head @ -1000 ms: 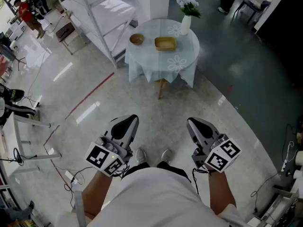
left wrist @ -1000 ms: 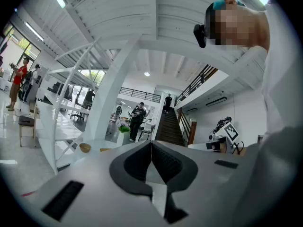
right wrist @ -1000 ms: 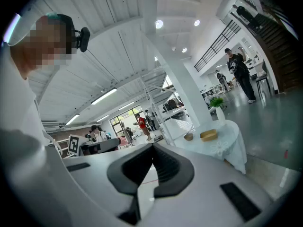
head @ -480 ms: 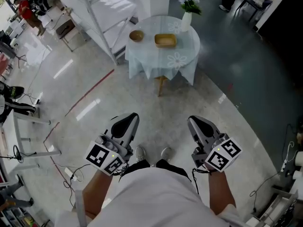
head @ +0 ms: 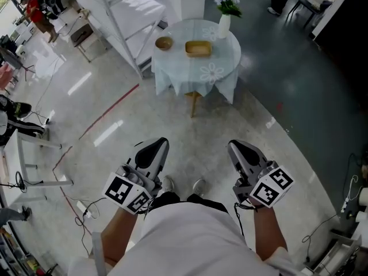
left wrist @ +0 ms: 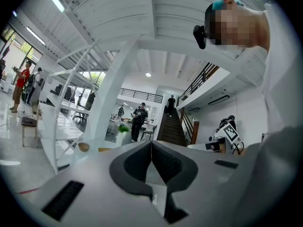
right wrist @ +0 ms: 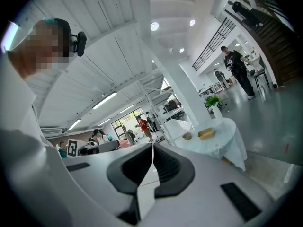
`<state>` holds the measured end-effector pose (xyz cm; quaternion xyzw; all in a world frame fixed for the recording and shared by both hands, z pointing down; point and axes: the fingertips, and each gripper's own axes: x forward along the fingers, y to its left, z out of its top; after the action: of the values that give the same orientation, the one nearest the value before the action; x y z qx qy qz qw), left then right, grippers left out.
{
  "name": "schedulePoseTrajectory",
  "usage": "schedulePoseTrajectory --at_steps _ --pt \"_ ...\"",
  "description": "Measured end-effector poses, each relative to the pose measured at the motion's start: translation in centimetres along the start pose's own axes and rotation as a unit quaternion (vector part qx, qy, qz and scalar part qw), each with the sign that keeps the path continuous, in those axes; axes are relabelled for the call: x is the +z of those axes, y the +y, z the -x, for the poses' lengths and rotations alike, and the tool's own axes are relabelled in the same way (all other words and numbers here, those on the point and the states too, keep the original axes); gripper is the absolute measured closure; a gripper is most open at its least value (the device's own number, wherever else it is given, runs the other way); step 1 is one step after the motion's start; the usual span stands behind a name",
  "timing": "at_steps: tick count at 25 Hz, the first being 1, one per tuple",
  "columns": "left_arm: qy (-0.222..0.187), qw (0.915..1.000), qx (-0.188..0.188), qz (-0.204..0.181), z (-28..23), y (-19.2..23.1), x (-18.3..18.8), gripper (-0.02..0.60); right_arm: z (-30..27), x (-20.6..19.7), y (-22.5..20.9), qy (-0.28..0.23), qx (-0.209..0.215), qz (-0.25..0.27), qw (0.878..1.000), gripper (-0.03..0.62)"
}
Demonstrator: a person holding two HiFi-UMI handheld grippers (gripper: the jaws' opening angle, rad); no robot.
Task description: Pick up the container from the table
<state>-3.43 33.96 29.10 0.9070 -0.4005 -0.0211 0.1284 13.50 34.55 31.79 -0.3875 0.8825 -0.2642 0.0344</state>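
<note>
A shallow rectangular wooden container (head: 198,49) (right wrist: 206,133) lies on a small round table (head: 221,73) with a pale flowered cloth, far ahead of me. Beside it to the left sits a small brown bowl (head: 164,43) (right wrist: 187,136) (left wrist: 84,147). Both grippers hang low near my body, well short of the table. My left gripper (head: 156,149) (left wrist: 151,151) is shut with nothing between its jaws. My right gripper (head: 240,151) (right wrist: 152,155) is shut and empty too.
A white vase with flowers (head: 225,15) (right wrist: 214,105) stands at the table's far edge. White shelving (head: 123,16) rises left of the table. A red line (head: 106,115) crosses the glossy floor. People (left wrist: 138,119) stand in the background; cables and stands (head: 34,165) line the left side.
The table with its container has slid slightly up and left in the head view as I step; both grippers stay shut and held the same way.
</note>
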Motion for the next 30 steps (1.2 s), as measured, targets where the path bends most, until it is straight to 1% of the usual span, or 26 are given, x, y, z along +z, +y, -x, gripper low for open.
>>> schedulePoseTrajectory --at_steps 7,16,25,30 --pt "-0.002 1.0000 0.007 -0.003 -0.5 -1.8 -0.6 0.560 1.4 -0.6 -1.2 0.007 0.009 -0.005 1.000 0.571" --pt "-0.006 0.9998 0.014 -0.008 -1.3 -2.7 -0.3 0.560 1.9 0.0 -2.2 0.007 0.022 -0.008 1.000 0.571" --pt "-0.010 0.9998 0.014 -0.003 -3.4 -0.6 -0.3 0.560 -0.1 0.9 -3.9 0.007 0.021 -0.006 1.000 0.571" --pt "-0.010 0.9999 0.010 0.005 -5.3 2.0 -0.5 0.560 -2.6 1.2 -5.6 0.014 0.014 -0.009 1.000 0.571"
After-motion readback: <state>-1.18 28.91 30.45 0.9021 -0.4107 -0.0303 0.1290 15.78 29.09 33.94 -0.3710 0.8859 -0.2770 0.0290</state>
